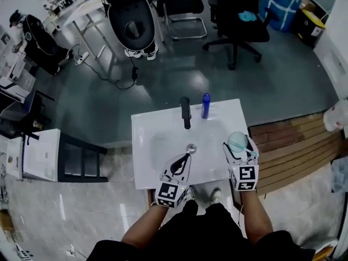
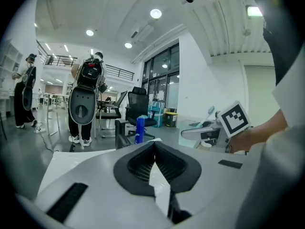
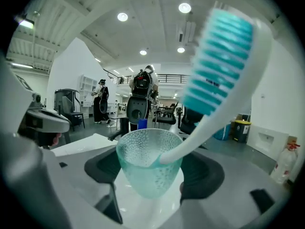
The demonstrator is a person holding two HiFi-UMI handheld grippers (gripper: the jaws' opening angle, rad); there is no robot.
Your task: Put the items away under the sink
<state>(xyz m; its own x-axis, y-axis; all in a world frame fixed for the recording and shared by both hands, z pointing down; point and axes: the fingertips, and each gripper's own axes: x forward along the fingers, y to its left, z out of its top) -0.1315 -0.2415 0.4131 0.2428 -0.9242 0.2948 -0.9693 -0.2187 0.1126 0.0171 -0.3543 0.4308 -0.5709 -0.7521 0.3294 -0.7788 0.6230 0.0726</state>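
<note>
Steadiness is mattering now: you are clamping the cup (image 3: 148, 151) in your right hand-held gripper (image 3: 152, 180) over the white worktop's (image 1: 147, 145) right edge, right of centre in the head view, so be keeping it upright while lowering. Your left hand-held gripper (image 2: 153, 173) is hanging pinched together, empty. The cup is looking translucent green and dimpled, with a teal-bristled toothbrush (image 3: 219, 75) leaning out.

1. The sink (image 1: 157, 140) was seen bare across its left half, broken only by the drain (image 1: 191, 148).
2. Its back edge was blocked by the tap (image 1: 186, 113) and a bottle (image 1: 205, 105), set just beside each other.
3. The front middle was occupied by the left gripper (image 1: 184, 159).
4. The right rim was taken up by the right gripper (image 1: 239, 144), closed on a cup (image 3: 150, 166).
5. Open floor (image 1: 163, 80) was seen beyond, bounded by chairs (image 1: 236, 20).
</note>
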